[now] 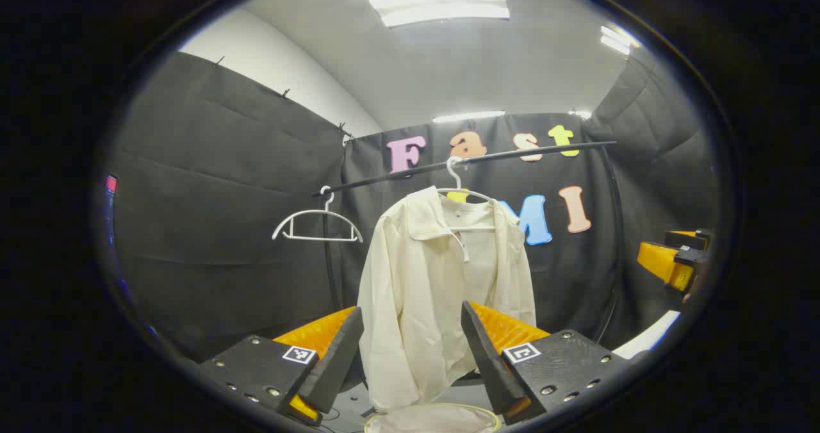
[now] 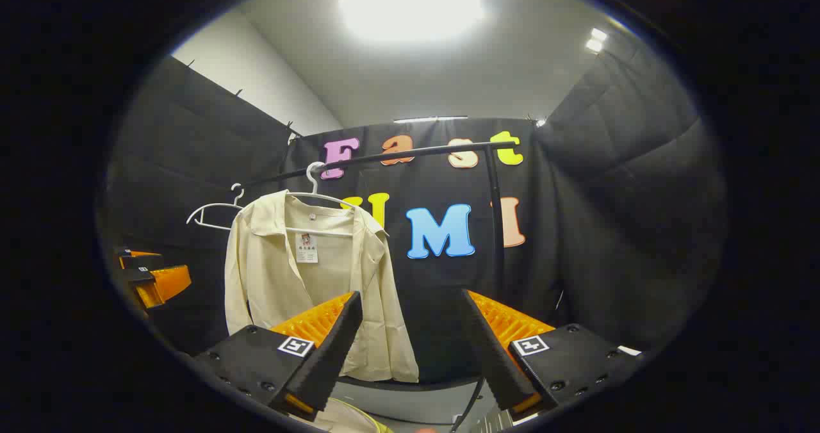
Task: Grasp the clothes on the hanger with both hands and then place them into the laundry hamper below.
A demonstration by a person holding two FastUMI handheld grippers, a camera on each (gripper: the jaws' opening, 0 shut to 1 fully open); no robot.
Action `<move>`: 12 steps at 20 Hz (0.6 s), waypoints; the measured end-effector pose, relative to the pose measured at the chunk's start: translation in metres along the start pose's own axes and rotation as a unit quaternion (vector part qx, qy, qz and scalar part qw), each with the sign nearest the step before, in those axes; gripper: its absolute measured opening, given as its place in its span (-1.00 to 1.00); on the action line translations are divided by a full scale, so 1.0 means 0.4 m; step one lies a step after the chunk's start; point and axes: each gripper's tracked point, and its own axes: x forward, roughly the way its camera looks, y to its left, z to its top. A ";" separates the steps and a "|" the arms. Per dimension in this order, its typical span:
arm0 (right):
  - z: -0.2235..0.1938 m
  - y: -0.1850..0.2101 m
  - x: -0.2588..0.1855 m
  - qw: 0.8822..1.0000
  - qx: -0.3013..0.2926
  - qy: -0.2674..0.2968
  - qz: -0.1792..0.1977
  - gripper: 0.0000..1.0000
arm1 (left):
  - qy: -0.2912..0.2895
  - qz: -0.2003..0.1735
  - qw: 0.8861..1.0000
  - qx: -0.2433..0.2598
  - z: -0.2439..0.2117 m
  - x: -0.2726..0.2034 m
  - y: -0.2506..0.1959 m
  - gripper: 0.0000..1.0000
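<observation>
Left gripper view: left gripper (image 1: 410,356) is spread wide with nothing in it, aimed at the cream shirt (image 1: 435,292) hanging on a hanger (image 1: 462,193) on the rail (image 1: 512,154). A bare hanger (image 1: 317,221) hangs beside it, and the hamper (image 1: 432,420) rim sits right below the shirt.

Right gripper view: right gripper (image 2: 410,350) is wide apart too, empty, with the shirt (image 2: 307,279) up ahead to its left.
</observation>
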 end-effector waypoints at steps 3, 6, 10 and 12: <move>-0.003 0.006 -0.006 1.000 0.001 0.002 0.001 0.93 | 0.003 -0.002 1.000 -0.007 -0.002 -0.003 0.003 0.80; -0.010 0.014 -0.004 1.000 0.002 0.004 0.000 0.93 | 0.000 -0.004 1.000 -0.011 0.007 -0.001 0.011 0.79; -0.007 0.031 -0.001 1.000 0.002 0.006 -0.001 0.93 | 0.004 -0.009 1.000 -0.013 0.001 0.008 0.021 0.80; 0.002 0.038 0.003 1.000 0.001 0.001 -0.005 0.93 | 0.003 -0.010 1.000 -0.013 0.001 0.014 0.036 0.80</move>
